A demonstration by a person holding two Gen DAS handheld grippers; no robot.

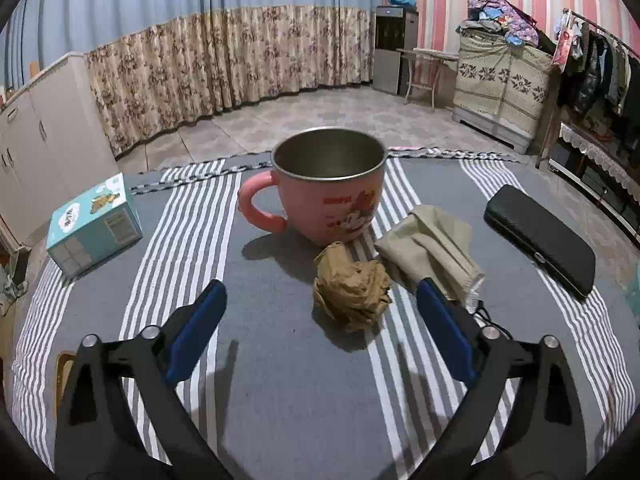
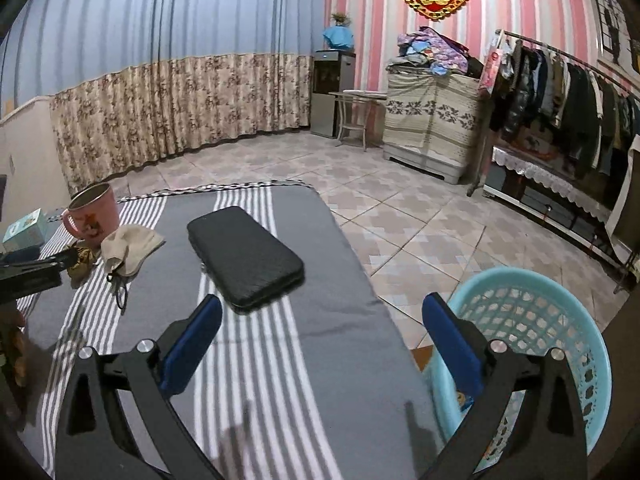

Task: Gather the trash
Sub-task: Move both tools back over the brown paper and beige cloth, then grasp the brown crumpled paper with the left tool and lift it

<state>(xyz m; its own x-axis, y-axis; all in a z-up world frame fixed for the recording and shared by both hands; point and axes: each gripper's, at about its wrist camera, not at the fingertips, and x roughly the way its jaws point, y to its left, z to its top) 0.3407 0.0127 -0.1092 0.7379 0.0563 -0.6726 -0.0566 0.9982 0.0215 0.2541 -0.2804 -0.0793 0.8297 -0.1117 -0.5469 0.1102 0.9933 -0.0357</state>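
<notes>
1. Brown crumpled paper: one ball (image 1: 352,296) lies at the centre of the left wrist view on the grey striped tabletop (image 1: 280,380), just in front of the pink mug and ahead of the gap between the blue pads. In the right wrist view it sits at the far left, partly hidden behind the other tool.
2. One used beige face mask (image 1: 430,246) lies just right of the ball, its dark ear loop trailing toward the lower right and partly hidden by the right pad.
3. One left hand-held gripper (image 1: 322,300) is spread wide with nothing between its two pads; the ball lies between their tips but touches neither.
4. One right hand-held gripper (image 2: 322,320) is likewise wide apart and holds nothing; one pad is over the cloth, the other in front of the basket.
5. One light-blue perforated basket (image 2: 560,320) stands at the lower right of the right wrist view, off the tabletop edge; its base is cut off and what lies inside is hard to make out.
6. One pink mug (image 1: 332,188) with a steel interior stands upright, handle to the left.
7. One black case (image 2: 244,256) lies flat, well right of the mask.
8. One teal carton (image 1: 94,226) lies at the left edge; its print is too small to read.
</notes>
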